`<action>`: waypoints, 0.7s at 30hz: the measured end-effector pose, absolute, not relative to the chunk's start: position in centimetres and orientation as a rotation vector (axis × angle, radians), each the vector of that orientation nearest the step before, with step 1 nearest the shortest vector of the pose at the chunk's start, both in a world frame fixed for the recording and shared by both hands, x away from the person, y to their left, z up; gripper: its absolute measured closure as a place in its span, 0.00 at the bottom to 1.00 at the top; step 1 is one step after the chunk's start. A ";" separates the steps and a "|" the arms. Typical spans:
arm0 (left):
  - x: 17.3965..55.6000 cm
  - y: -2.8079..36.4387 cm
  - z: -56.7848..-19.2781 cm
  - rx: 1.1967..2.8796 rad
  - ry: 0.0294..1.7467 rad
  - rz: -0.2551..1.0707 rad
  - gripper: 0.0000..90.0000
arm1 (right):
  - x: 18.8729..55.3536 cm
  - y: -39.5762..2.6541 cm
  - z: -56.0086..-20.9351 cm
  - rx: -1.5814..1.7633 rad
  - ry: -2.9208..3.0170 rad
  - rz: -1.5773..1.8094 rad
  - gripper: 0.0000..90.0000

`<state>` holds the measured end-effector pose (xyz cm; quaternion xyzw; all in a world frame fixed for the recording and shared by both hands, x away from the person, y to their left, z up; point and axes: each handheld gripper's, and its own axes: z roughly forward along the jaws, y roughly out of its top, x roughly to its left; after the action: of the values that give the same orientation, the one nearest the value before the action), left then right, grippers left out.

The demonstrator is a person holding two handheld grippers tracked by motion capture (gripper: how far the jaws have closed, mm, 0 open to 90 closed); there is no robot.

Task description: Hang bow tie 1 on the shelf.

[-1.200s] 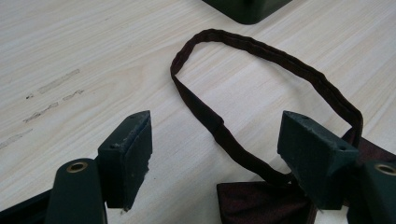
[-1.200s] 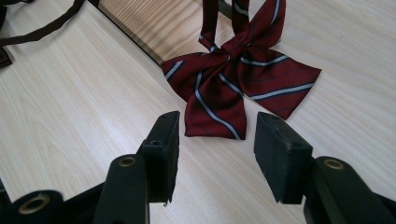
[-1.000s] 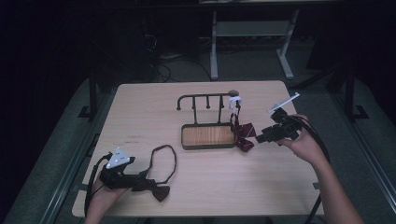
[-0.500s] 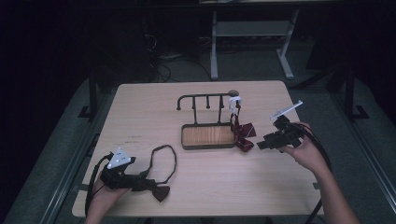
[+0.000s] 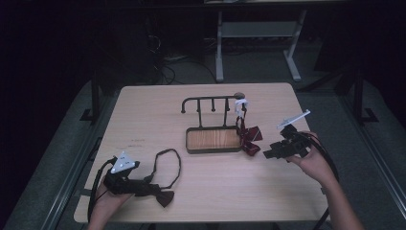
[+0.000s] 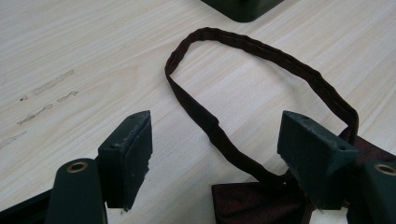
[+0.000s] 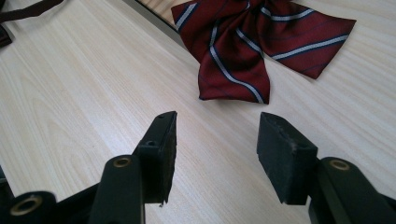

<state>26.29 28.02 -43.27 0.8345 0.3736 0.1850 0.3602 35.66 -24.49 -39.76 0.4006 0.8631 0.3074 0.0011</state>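
A dark maroon bow tie (image 5: 163, 196) with a long loop strap (image 6: 261, 51) lies near the table's front left. My left gripper (image 5: 146, 187) rests low over it, open. Part of the strap and the bow's edge (image 6: 252, 205) lie between its jaws (image 6: 215, 140). A red striped bow tie (image 7: 252, 42) lies on the table beside the rack's wooden base (image 5: 213, 139). Its white strap is up at the rack's right end (image 5: 241, 103). My right gripper (image 5: 270, 152) hovers just right of that tie (image 5: 249, 139), open, with bare table between its jaws (image 7: 217, 140).
The black hook rack (image 5: 210, 103) stands mid-table with several bare pegs. Light wood table (image 5: 158, 115) has open room at the left and back. Desk legs and cables (image 5: 167, 62) stand on the dark floor behind.
My right gripper has drawn back slightly from the striped bow tie, toward the near edge. The left gripper and dark bow tie have not moved.
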 end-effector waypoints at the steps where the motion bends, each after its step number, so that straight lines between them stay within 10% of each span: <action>1: 26.3 28.0 -43.2 2.147 0.964 0.477 0.30 | 35.6 -24.5 -39.8 1.258 2.708 0.969 0.53; 21: 26.4 27.9 -43.3 2.147 0.968 0.473 0.30 | 33.4 -25.1 -41.8 1.276 2.686 0.988 0.52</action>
<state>26.42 27.88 -43.35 0.8334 0.3757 0.1836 0.3615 33.43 -25.11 -41.79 0.4072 0.8572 0.3154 0.0039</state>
